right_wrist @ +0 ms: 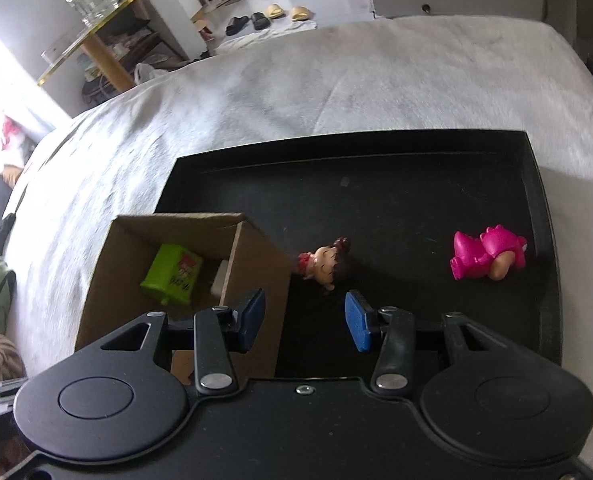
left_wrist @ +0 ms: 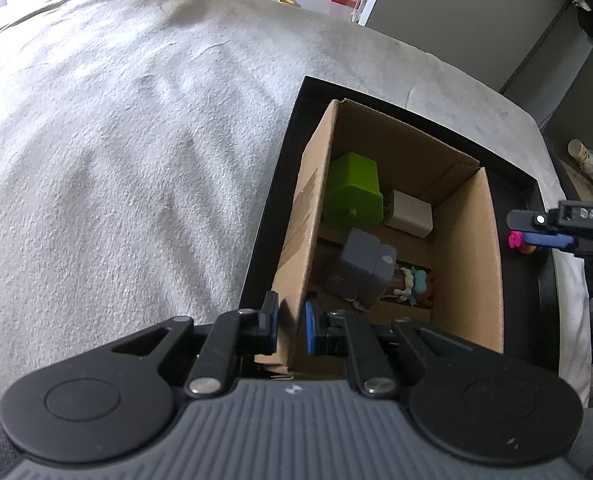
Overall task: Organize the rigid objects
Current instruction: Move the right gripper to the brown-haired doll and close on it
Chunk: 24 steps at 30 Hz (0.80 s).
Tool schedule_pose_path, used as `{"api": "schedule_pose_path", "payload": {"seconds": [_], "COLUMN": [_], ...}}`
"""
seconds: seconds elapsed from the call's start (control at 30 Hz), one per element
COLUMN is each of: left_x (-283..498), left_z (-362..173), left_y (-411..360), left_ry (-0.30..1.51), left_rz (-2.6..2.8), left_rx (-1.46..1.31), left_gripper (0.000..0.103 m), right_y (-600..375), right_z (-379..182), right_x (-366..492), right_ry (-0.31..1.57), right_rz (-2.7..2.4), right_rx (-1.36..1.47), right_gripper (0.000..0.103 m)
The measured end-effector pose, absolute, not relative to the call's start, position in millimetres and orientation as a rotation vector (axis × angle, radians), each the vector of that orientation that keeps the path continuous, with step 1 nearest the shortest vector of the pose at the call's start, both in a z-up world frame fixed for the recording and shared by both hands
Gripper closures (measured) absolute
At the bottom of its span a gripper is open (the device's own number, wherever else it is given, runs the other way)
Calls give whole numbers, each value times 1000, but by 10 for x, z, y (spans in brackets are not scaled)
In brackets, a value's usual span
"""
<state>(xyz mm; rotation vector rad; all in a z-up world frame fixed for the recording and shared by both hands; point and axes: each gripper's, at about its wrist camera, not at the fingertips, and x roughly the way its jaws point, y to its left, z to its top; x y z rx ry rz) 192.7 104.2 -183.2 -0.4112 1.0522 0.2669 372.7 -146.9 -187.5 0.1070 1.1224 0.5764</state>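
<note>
Left gripper (left_wrist: 290, 326) pinches the box (left_wrist: 308, 216) wall; right gripper (right_wrist: 306, 320) hangs unclenched, empty, above the tray (right_wrist: 376, 200) (2 toys there, box contents half hidden).

I'm in a home bedroom: white bed cover (right_wrist: 336, 80), slippers (right_wrist: 270, 14) on the floor, glass-top side table (right_wrist: 92, 36), clothes lying around

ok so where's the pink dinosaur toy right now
In the right wrist view the pink dinosaur toy lies on its side at the right end of the black tray, well right of the small doll figure and cardboard box.
</note>
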Motion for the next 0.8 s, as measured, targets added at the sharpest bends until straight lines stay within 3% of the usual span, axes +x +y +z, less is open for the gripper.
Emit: {"api": "schedule_pose_path", "payload": {"seconds": [0.53, 0.8], "left_x": [1965, 1971], "left_z": [-1875, -1885], "left_y": [1060, 1057], "left_ry": [1064, 1071], "left_rz": [277, 276], "left_rx": [-404, -396], "left_gripper": [91, 91], "right_y": [-1383, -1367], "right_z": [-2356, -2509], "right_x": [4199, 4290], "right_ry": [1216, 1246], "right_rz": [519, 478], "right_rx": [210, 249], "right_gripper": [59, 66]}}
